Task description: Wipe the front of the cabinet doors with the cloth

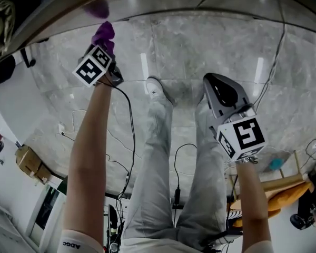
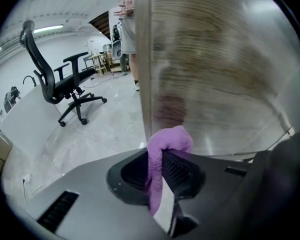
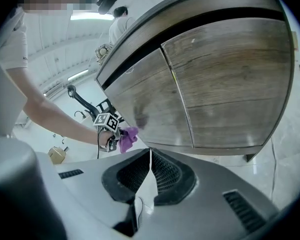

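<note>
Purple cloth (image 2: 171, 137), pinched in the left tongs (image 2: 159, 159), lies against the wooden cabinet door (image 2: 215, 74); right tongs (image 3: 150, 156) closed, empty.

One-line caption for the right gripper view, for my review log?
Left gripper holds a purple cloth at the wood-grain cabinet door; right gripper jaws shut, empty.

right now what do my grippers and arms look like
The left gripper and right gripper both have smooth grey moulded shells with black ribbed pads lining the jaws. Each carries a white cube with black square markers: left cube, right cube. A black cable runs from the left gripper. The arms are bare up to short white sleeves.
</note>
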### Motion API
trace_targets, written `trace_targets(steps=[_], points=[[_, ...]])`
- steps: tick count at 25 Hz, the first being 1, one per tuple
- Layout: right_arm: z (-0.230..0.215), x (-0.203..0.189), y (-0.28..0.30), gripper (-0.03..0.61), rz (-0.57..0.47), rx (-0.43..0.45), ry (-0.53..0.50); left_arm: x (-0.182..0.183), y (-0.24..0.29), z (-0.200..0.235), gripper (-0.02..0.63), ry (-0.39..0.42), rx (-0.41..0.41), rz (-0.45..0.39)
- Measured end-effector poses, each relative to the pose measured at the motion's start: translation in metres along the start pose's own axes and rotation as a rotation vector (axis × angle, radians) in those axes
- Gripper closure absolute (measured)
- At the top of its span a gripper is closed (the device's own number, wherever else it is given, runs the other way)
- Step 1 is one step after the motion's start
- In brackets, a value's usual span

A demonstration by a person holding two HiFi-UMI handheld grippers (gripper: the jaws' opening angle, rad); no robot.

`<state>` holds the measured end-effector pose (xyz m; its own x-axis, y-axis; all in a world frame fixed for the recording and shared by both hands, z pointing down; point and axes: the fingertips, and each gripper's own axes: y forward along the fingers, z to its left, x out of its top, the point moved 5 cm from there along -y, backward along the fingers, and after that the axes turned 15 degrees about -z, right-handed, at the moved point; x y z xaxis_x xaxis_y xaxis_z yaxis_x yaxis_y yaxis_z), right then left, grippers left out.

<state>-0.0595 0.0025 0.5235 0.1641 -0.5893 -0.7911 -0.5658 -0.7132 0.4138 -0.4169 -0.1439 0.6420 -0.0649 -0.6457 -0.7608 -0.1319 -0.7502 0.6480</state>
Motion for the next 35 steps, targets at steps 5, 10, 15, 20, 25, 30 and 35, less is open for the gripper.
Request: trace_targets(steps=[5, 10, 15, 20, 25, 30, 35], points=[[-0.022, 0.008, -0.032, 0.549, 0.03, 0.051, -0.048, -0.043, -0.012, -0.076, 0.554, 0.028, -0.062, 0.066], [-0.057, 0.011, -0.064, 0.549, 0.016, 0.015, -0.069, -0.064, -0.009, -0.184, 0.554, 0.096, -0.239, 0.102], [-0.094, -0.003, -0.095, 0.549, -0.072, -0.15, 0.037, -0.073, 0.003, -0.269, 0.554, 0.212, -0.406, 0.111], [-0.12, -0.041, -0.123, 0.549, -0.171, -0.359, 0.157, -0.086, 0.027, -0.307, 0.554, 0.317, -0.495, 0.106], [-0.11, -0.08, -0.126, 0.549, -0.21, -0.488, 0.222, -0.092, 0.056, -0.302, 0.554, 0.379, -0.526, 0.105], [-0.082, -0.103, -0.104, 0.549, -0.225, -0.536, 0.261, -0.089, 0.081, -0.278, 0.554, 0.422, -0.55, 0.105], [-0.05, -0.104, -0.063, 0.549, -0.218, -0.512, 0.256, -0.083, 0.092, -0.235, 0.554, 0.433, -0.564, 0.129]])
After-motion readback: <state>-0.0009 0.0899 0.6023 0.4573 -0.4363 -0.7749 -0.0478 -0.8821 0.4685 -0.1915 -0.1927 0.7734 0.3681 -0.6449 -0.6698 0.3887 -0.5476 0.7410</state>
